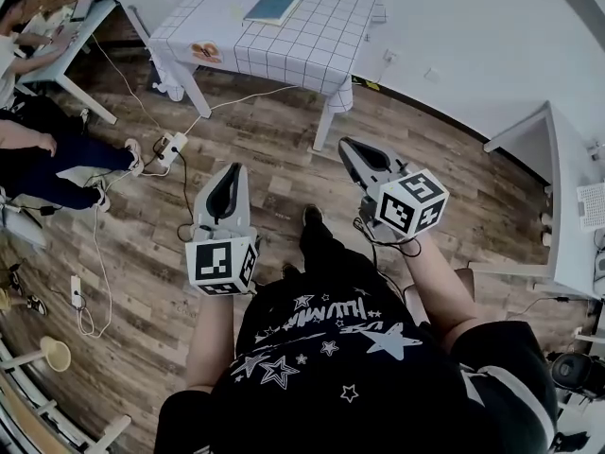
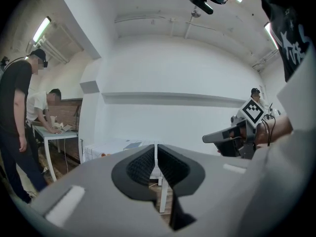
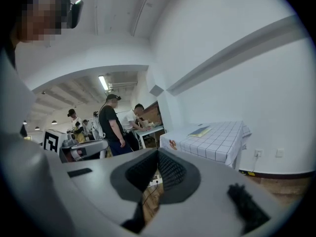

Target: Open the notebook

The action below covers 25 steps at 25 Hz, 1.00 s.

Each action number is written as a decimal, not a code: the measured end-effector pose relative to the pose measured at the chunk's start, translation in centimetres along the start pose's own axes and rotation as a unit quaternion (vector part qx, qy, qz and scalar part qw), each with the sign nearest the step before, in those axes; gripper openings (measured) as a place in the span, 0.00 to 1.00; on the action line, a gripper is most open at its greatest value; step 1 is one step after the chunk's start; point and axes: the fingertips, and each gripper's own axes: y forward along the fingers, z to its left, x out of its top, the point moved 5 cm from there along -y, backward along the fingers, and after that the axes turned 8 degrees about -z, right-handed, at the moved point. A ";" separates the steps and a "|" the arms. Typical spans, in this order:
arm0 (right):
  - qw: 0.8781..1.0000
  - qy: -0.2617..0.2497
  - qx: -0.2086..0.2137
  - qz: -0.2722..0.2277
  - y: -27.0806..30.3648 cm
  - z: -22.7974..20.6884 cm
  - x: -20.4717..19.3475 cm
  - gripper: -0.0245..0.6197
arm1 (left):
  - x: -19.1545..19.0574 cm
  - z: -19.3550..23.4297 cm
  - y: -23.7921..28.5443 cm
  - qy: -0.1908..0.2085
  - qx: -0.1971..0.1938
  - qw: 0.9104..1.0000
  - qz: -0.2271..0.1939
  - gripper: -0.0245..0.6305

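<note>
A teal notebook [image 1: 273, 7] lies closed on a small table with a white grid-pattern cloth [image 1: 312, 41], far ahead of me by the wall. It also shows small in the right gripper view as the notebook [image 3: 199, 131] and faintly in the left gripper view as the notebook [image 2: 132, 144]. Both grippers hang in the air over the wooden floor, well short of the table. My left gripper [image 1: 225, 183] has its jaws together, empty. My right gripper [image 1: 352, 149] likewise has its jaws together with nothing between them.
A white desk [image 1: 565, 206] stands at the right. Cables and a power strip [image 1: 170, 147] lie on the floor left of the table. People sit and stand at a desk [image 1: 71, 41] at the far left. A stool [image 1: 52, 353] stands near my left.
</note>
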 end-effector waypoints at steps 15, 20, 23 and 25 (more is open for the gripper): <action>0.999 0.042 -0.029 -0.003 4.0 -6.2 -1.7 0.06 | -3.7 2.7 5.7 -0.010 0.009 0.999 0.040 0.05; 0.998 0.051 -0.037 -0.020 8.9 -11.0 0.2 0.06 | -3.6 4.9 11.9 0.001 -0.001 0.999 0.043 0.05; 0.998 0.054 -0.033 -0.017 12.0 -13.6 0.9 0.06 | -3.8 6.4 15.5 -0.005 0.006 0.999 0.048 0.05; 0.998 0.054 -0.025 -0.013 14.0 -15.2 1.6 0.06 | -4.0 7.0 17.7 -0.006 0.008 0.999 0.054 0.05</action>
